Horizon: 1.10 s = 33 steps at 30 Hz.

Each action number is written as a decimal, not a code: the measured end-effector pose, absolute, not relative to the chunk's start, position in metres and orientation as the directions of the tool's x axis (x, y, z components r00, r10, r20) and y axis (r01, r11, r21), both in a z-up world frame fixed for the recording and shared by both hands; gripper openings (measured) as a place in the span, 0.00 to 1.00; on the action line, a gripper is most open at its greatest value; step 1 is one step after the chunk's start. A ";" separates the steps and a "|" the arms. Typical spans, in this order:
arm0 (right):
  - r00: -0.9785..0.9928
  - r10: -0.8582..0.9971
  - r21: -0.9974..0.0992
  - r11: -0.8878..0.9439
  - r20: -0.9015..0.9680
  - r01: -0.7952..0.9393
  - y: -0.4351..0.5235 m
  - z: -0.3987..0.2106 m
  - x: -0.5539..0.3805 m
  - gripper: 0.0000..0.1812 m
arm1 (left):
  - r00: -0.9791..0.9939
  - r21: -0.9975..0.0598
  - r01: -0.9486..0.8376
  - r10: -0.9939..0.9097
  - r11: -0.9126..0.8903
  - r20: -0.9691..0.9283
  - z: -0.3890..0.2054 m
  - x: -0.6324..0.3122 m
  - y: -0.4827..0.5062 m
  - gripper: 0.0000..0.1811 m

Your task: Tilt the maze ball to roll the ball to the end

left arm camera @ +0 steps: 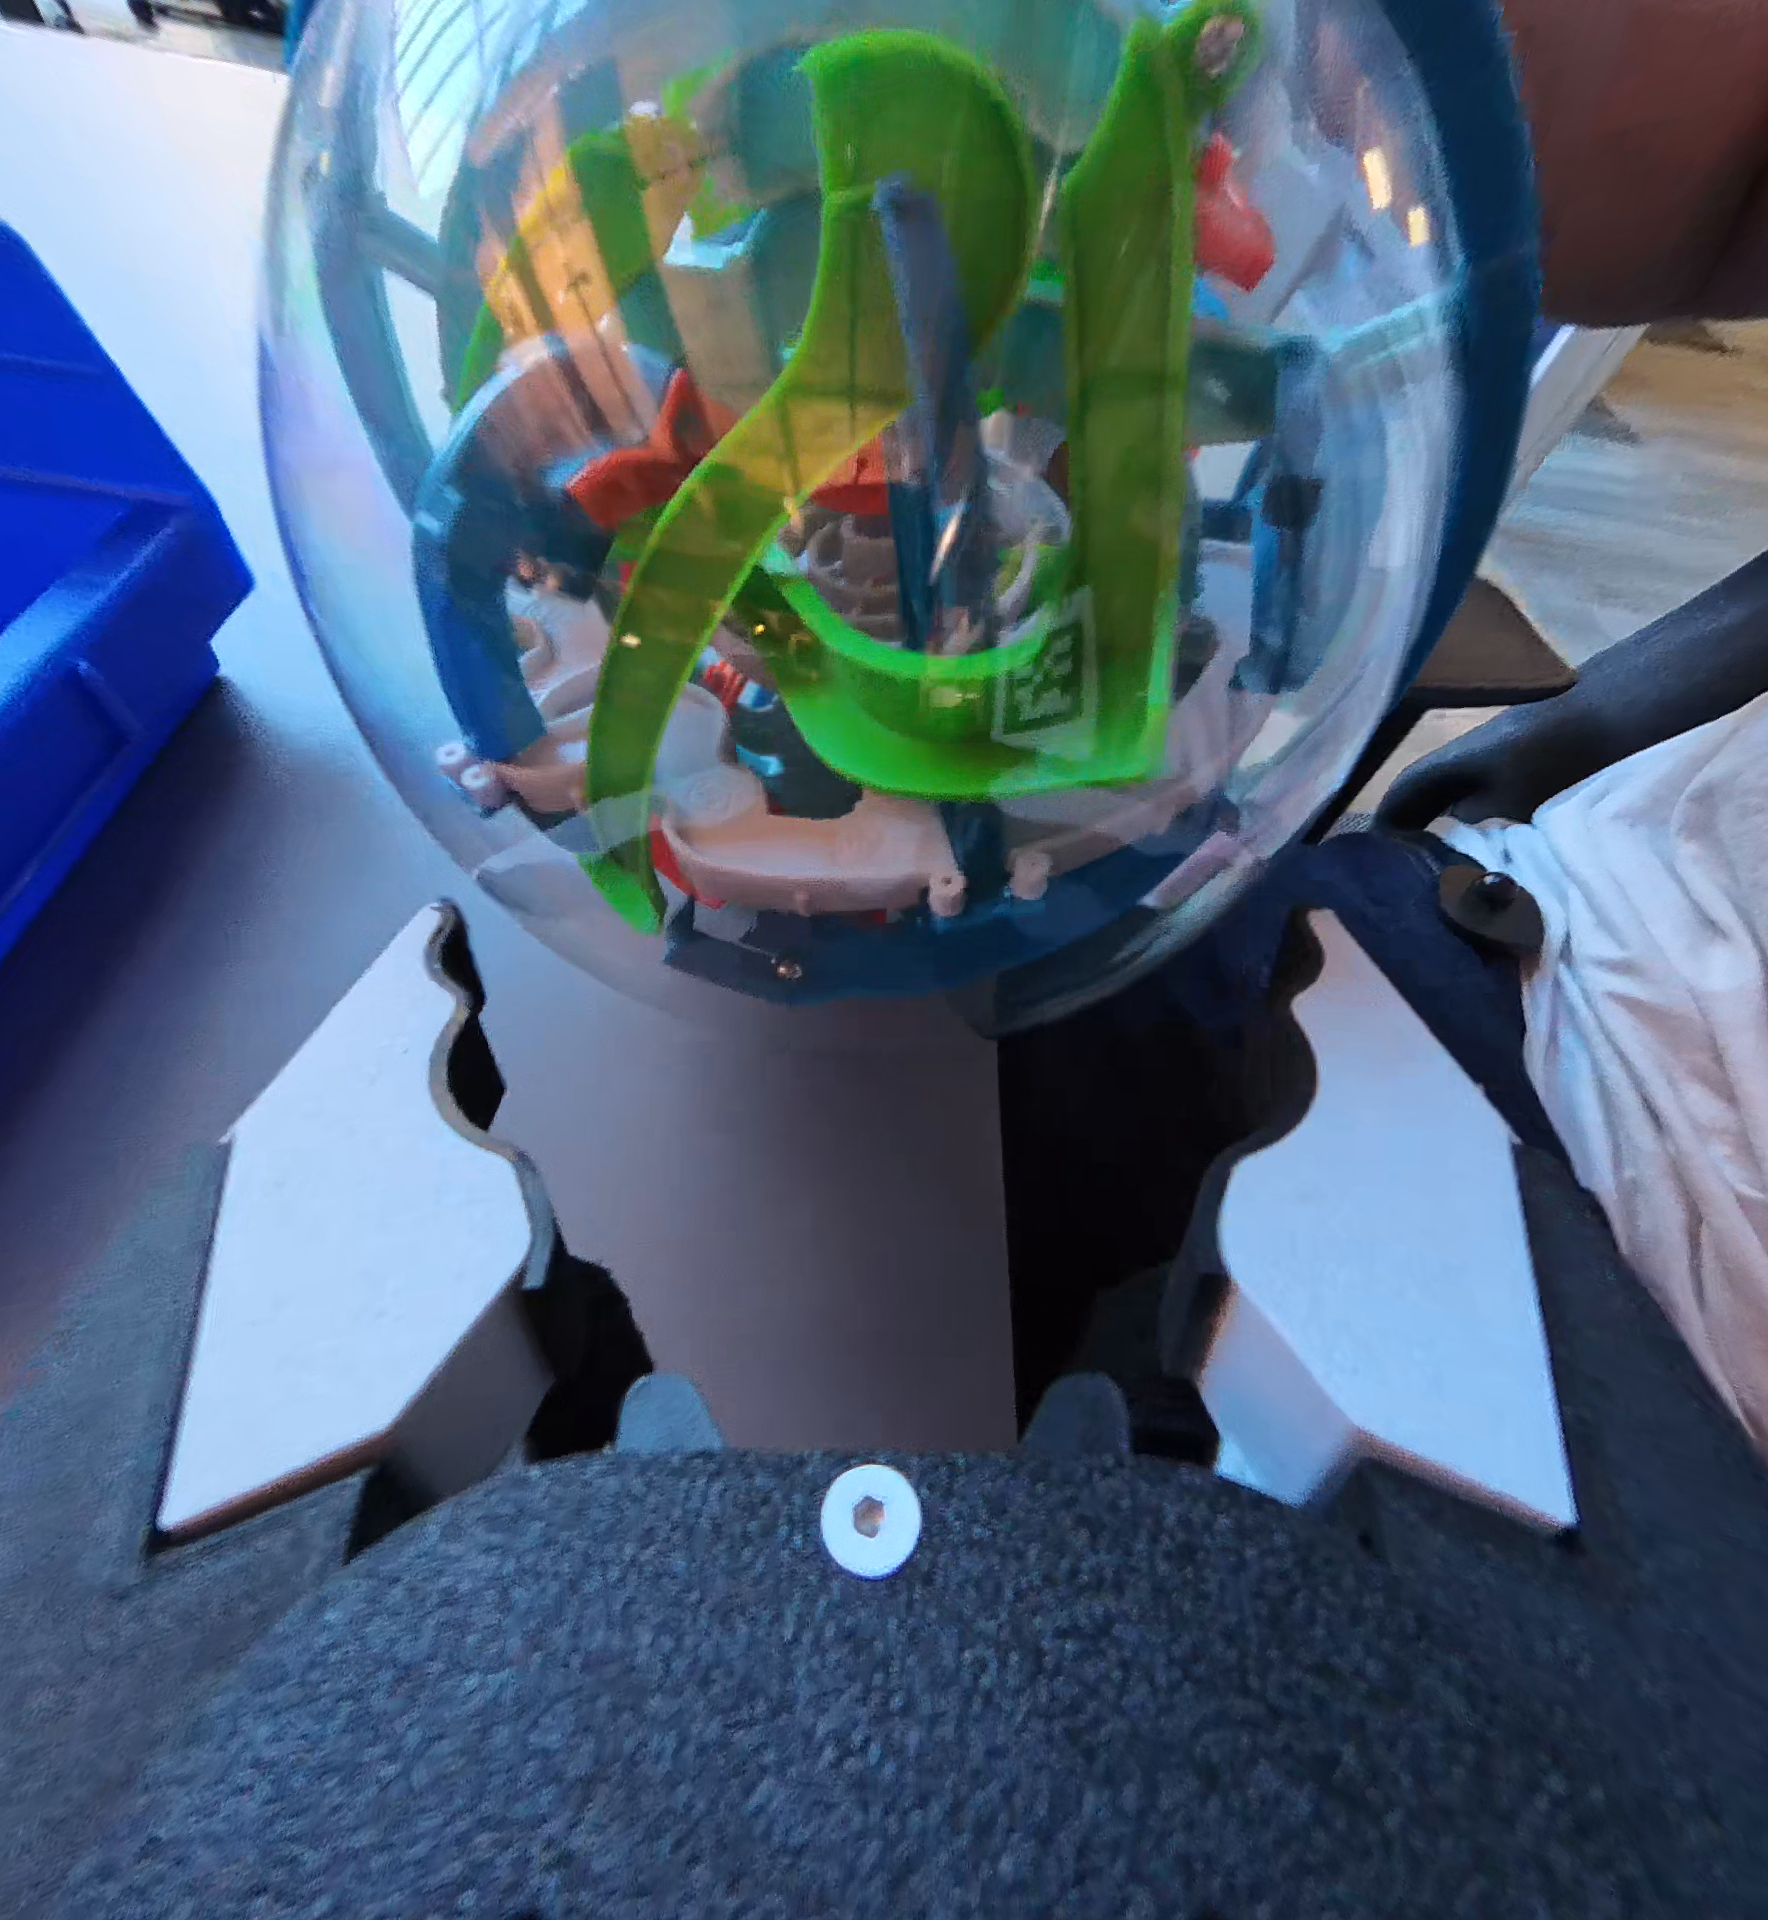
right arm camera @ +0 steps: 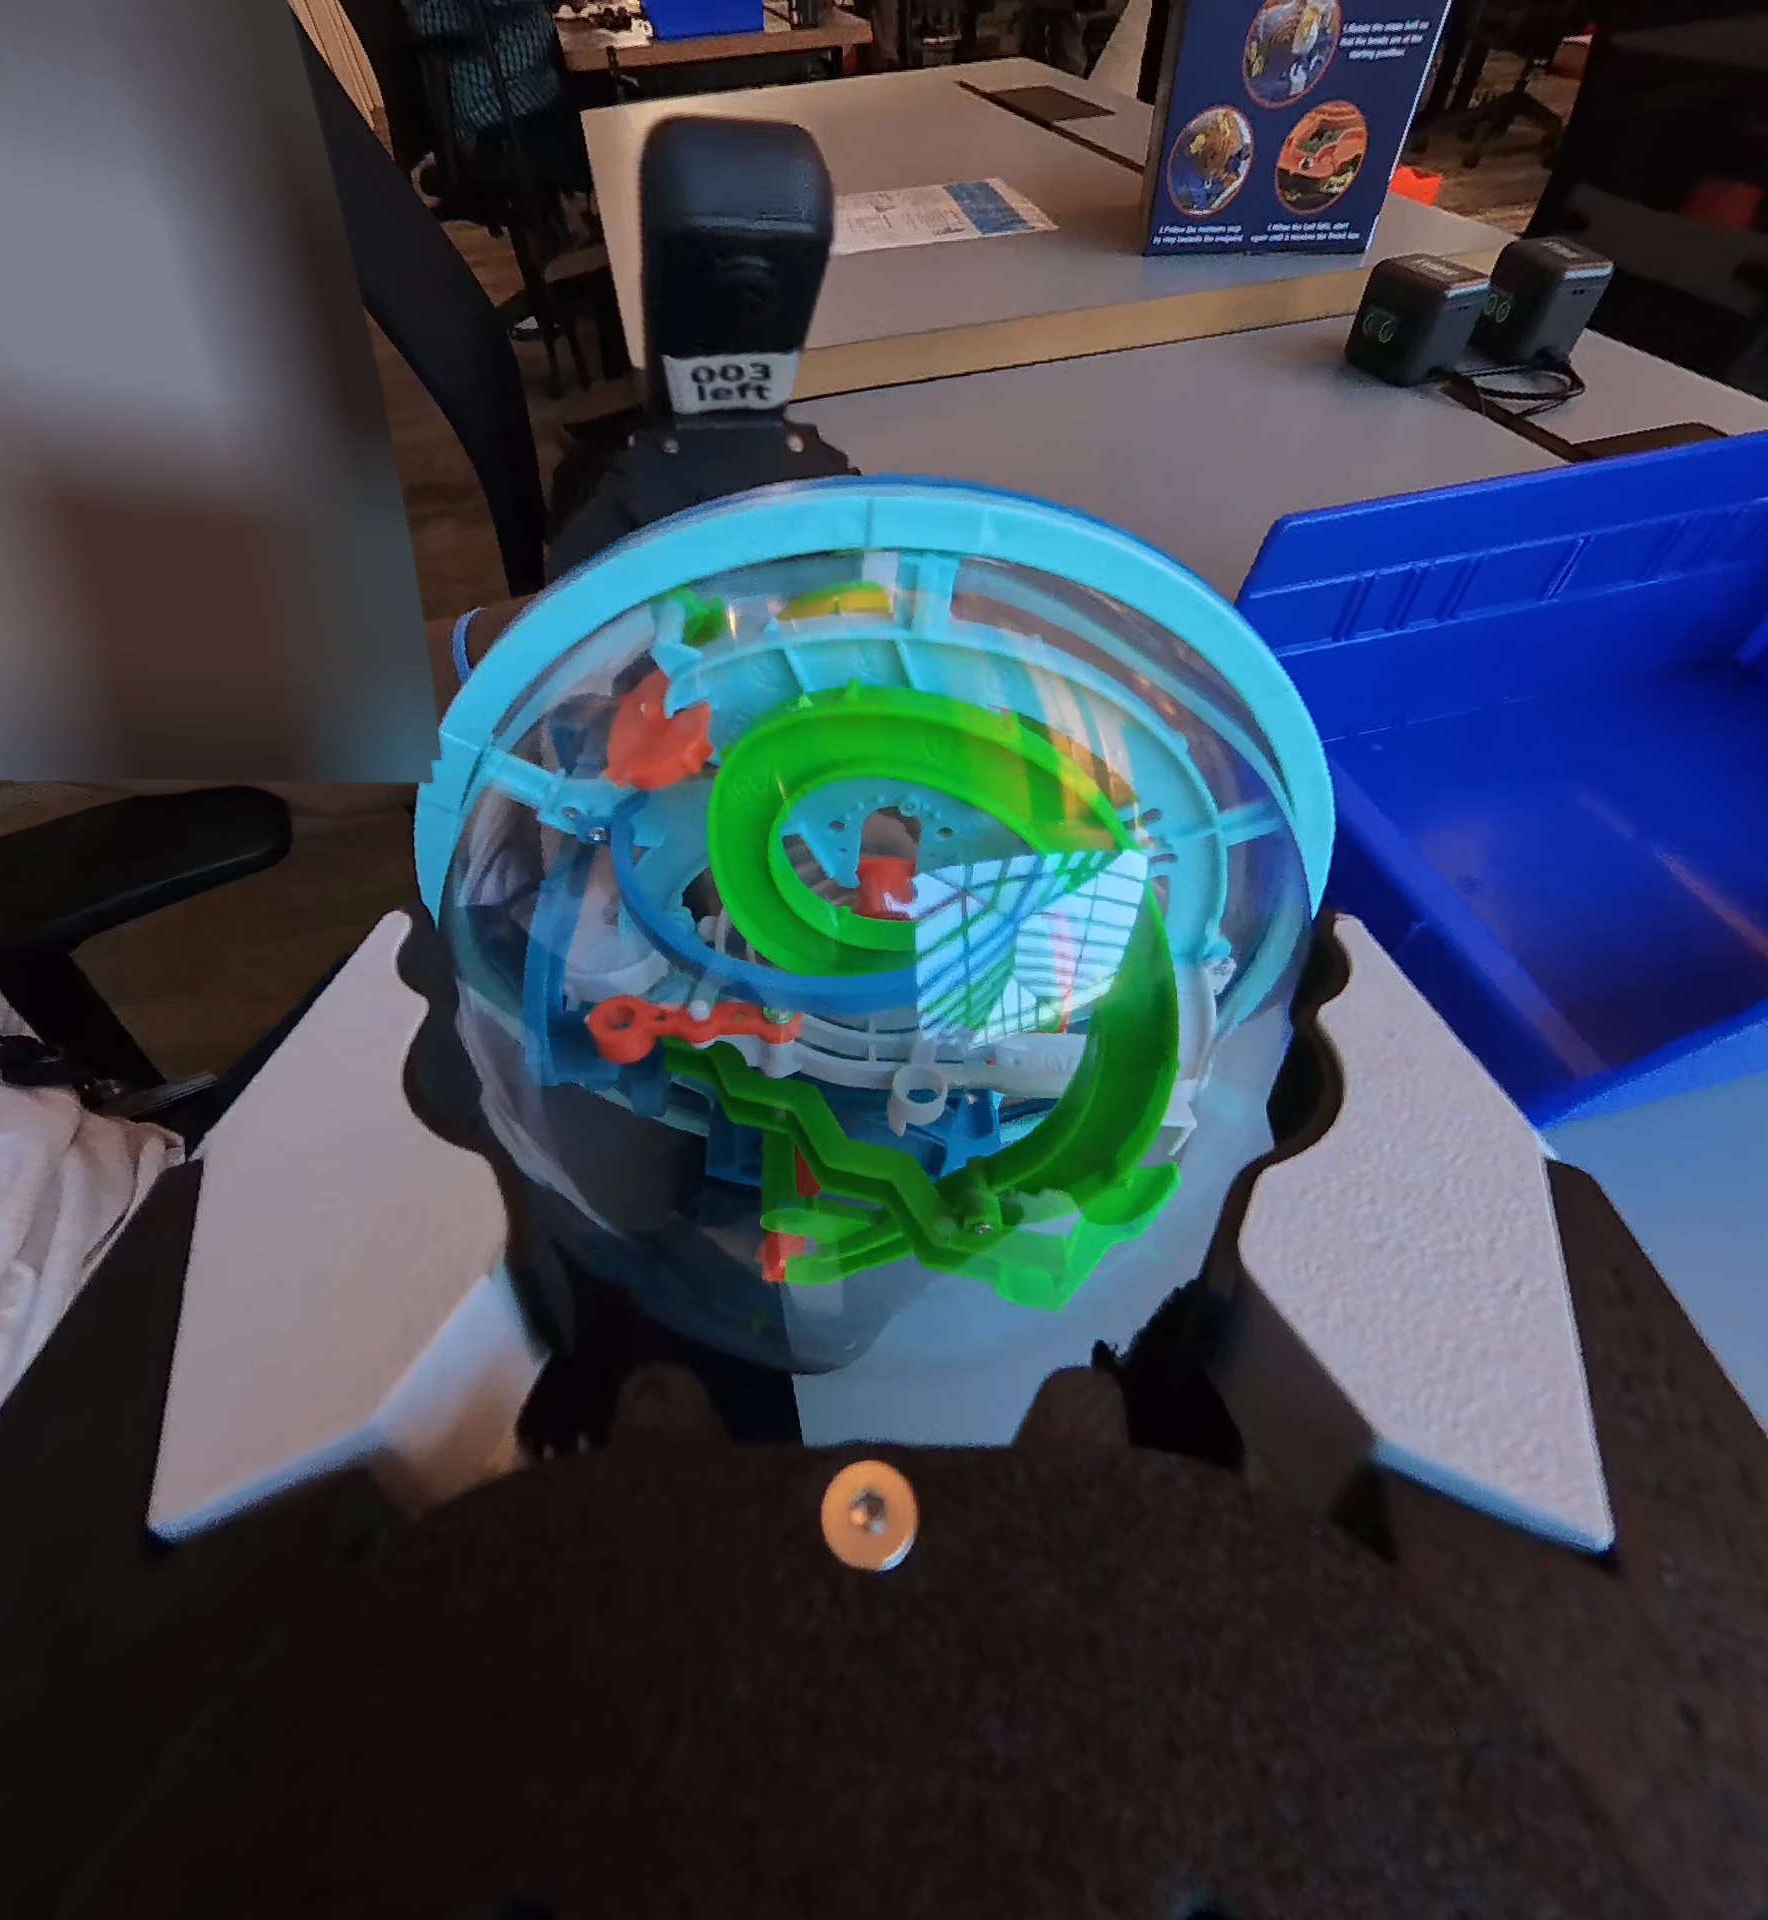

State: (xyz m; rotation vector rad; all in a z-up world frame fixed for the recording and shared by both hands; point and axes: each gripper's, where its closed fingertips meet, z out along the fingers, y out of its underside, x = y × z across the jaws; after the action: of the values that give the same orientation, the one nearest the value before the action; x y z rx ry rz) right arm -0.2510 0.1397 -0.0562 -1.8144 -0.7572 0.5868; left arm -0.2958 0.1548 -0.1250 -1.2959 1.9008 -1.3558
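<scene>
Premises present as an open-plan office or lab workspace; grey-white desks [right arm camera: 1119,436] stand in rows, one behind another, toward the far side; black office chairs [right arm camera: 423,270] sit at the left, one with its armrest [right arm camera: 121,842] near; a blue plastic storage bin [right arm camera: 1586,831] rests on the near desk at the right; two small black devices [right arm camera: 1482,307] with a cable stand on the desk beyond it; a printed sheet [right arm camera: 942,213] and an upright blue printed box [right arm camera: 1285,125] occupy the far desk; flooring at the far left is dark and carpet-like, partly obscured.
</scene>
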 end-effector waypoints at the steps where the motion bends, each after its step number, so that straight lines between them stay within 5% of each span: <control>1: 0.679 0.733 -0.939 -0.262 -0.042 0.225 0.139 -0.056 -0.250 0.85 | -0.443 -0.899 -0.435 -0.881 0.048 0.168 -0.128 -0.294 0.155 0.84; 4: 0.675 0.737 -0.940 -0.260 -0.044 0.222 0.136 -0.057 -0.247 0.85 | -0.474 -0.891 -0.454 -0.846 -0.001 0.242 -0.133 -0.291 0.148 0.87; 6: 0.681 0.730 -0.941 -0.267 -0.056 0.208 0.136 -0.058 -0.245 0.85 | -0.479 -0.891 -0.455 -0.846 0.010 0.235 -0.133 -0.288 0.145 0.76; 23: 0.782 0.601 -0.903 -0.412 -0.169 0.122 0.129 -0.047 -0.236 0.85 | -0.471 -0.918 -0.396 -0.864 0.029 0.176 -0.124 -0.278 0.138 0.72; 33: 0.780 0.600 -0.920 -0.384 -0.179 0.085 0.123 -0.049 -0.229 0.85 | -0.490 -0.882 -0.470 -0.844 0.043 0.220 -0.138 -0.278 0.132 0.81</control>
State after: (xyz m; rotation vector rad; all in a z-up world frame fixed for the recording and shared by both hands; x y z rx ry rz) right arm -0.2294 0.1233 -0.0490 -1.9078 -0.5193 0.6062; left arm -0.2781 0.1323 -0.1383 -1.3258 1.9688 -1.4297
